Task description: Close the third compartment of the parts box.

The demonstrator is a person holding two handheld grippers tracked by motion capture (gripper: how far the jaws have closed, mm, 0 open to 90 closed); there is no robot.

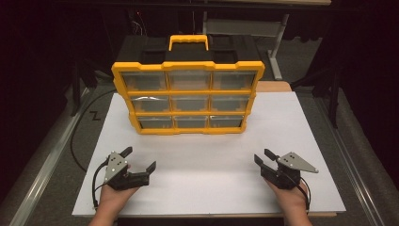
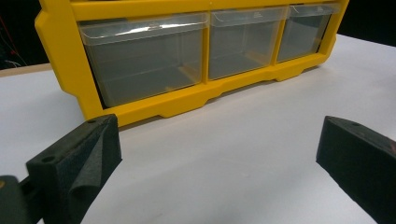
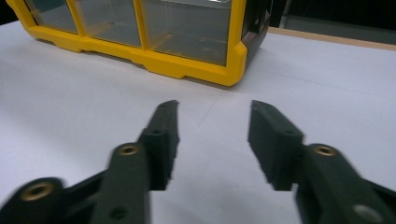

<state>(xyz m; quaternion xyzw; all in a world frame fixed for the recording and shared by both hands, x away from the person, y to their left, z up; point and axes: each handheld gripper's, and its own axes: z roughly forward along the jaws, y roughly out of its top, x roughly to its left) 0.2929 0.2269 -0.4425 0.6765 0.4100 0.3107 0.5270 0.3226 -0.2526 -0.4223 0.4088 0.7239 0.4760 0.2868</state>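
Here both tools — left (image 1: pixel 139 158) wide apart, right (image 1: pixel 261 156) partly open — held nothing, near the organizer (image 1: pixel 188 96) on the counter (image 1: pixel 207 183).

We see white board (image 1: pixel 291 141) across table, bare at near half. Wooden tabletop (image 1: pixel 275 86) peeks out under board's far right corner. We note metal rail (image 1: pixel 42 188) on grey floor (image 1: pixel 56 141) at left, second rail (image 1: pixel 357 174) at right. Dark post (image 1: pixel 335 94) stands right of table, another post (image 1: pixel 75 89) left. Far back, grey desk frame (image 1: pixel 277 47); thin wires (image 1: pixel 139 26) far left, too dim for us to read.
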